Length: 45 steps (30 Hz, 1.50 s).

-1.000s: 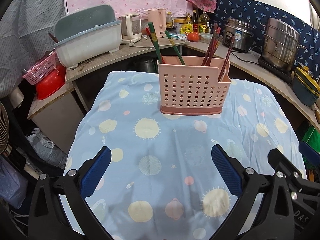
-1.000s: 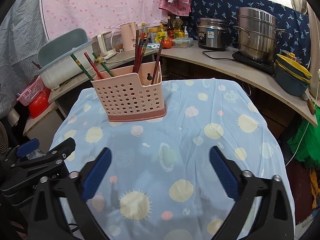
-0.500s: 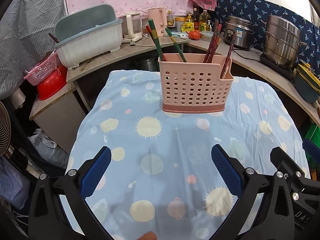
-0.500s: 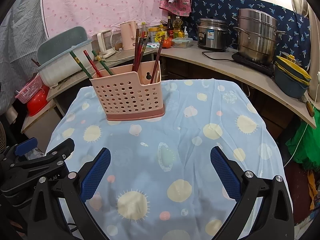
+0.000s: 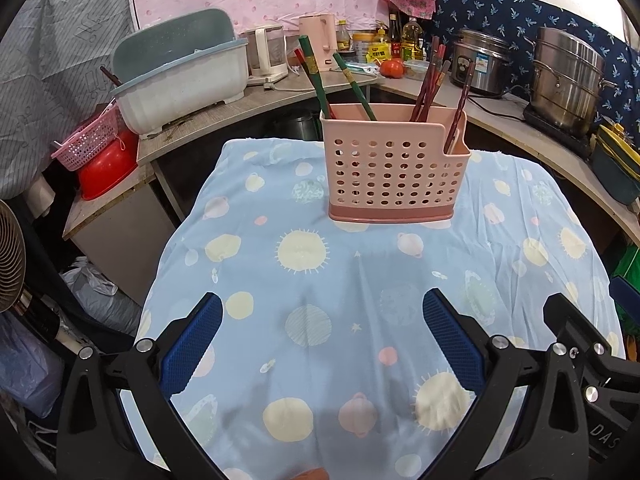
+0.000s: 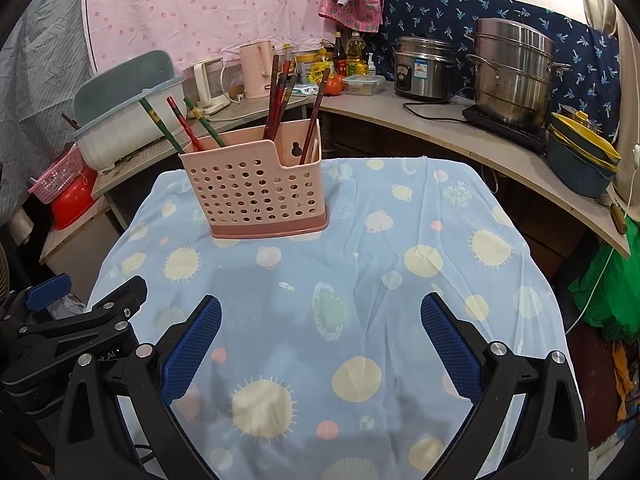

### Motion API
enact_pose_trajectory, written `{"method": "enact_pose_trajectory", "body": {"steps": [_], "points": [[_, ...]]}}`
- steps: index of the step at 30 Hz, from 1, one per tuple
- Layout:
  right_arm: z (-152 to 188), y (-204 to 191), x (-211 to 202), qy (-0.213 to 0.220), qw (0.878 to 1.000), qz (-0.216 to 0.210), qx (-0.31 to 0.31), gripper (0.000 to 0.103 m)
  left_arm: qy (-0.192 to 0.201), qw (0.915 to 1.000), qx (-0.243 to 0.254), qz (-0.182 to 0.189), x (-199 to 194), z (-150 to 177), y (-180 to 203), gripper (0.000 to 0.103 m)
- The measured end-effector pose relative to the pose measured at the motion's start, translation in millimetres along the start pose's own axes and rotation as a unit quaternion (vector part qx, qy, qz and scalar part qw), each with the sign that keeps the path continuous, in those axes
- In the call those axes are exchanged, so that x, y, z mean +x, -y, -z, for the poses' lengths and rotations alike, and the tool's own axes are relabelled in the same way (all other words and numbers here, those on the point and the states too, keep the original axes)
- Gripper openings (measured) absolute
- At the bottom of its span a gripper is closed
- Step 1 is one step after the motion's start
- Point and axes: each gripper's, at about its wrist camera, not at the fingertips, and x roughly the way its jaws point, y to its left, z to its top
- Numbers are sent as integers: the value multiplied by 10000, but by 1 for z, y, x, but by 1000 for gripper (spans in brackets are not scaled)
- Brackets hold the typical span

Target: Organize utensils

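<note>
ahead of both sets of fingers, a pink holder point(image 5: 394, 168) with chopsticks point(image 5: 430, 80) stands on the worktop point(image 5: 304, 280); left gripper point(image 5: 322, 338) and right gripper point(image 6: 320, 338) spread wide, empty.

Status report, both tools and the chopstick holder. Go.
Left tool open, empty; right tool open, empty. Pink chopstick holder upright on the blue tablecloth, green and dark red chopsticks inside. Nothing between tools and holder.
</note>
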Motion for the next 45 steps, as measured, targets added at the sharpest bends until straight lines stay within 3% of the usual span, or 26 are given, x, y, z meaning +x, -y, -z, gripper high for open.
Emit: {"method": "enact_pose_trajectory", "body": {"steps": [45], "points": [[3, -1, 6, -87, 10000, 25, -16, 97, -151, 9998, 80, -99, 10, 2, 2, 96]]}}
